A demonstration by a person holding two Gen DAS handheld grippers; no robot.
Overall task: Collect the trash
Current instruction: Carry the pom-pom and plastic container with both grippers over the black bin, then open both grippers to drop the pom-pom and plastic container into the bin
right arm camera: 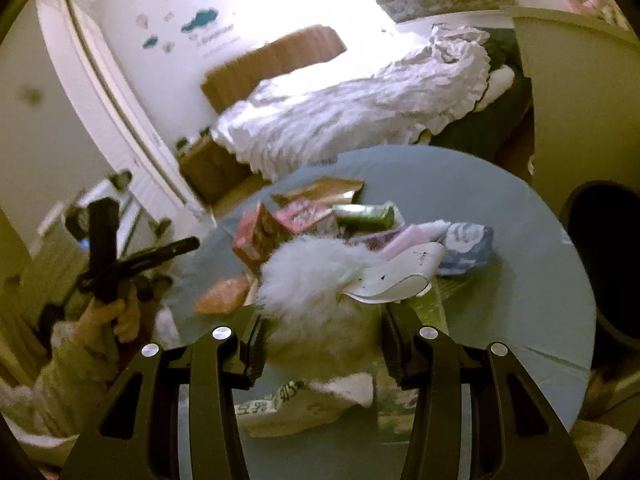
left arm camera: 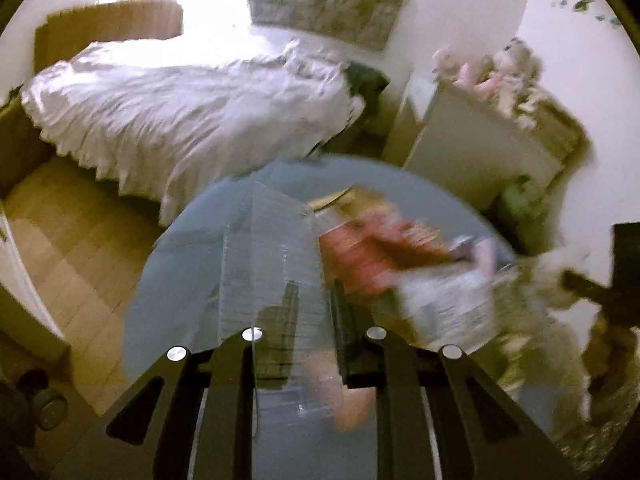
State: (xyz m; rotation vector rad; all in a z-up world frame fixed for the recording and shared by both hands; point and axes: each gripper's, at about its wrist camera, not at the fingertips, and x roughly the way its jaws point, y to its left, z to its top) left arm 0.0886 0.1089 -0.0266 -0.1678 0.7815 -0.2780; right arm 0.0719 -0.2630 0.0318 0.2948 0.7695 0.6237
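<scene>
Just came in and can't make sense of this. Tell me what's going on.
A person is clearing trash off a round table. The left hand-held gripper is pinched on a clear wrapper, and the right hand-held gripper seems to grip a white bag. A pile of packets sits on the table.

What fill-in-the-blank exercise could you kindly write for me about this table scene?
The blue table is ___ in shape.
The clear plastic sheet is gripped by the ___ gripper.
The packet beside the pink box is ___.
Missing words: round; left; green.
</scene>
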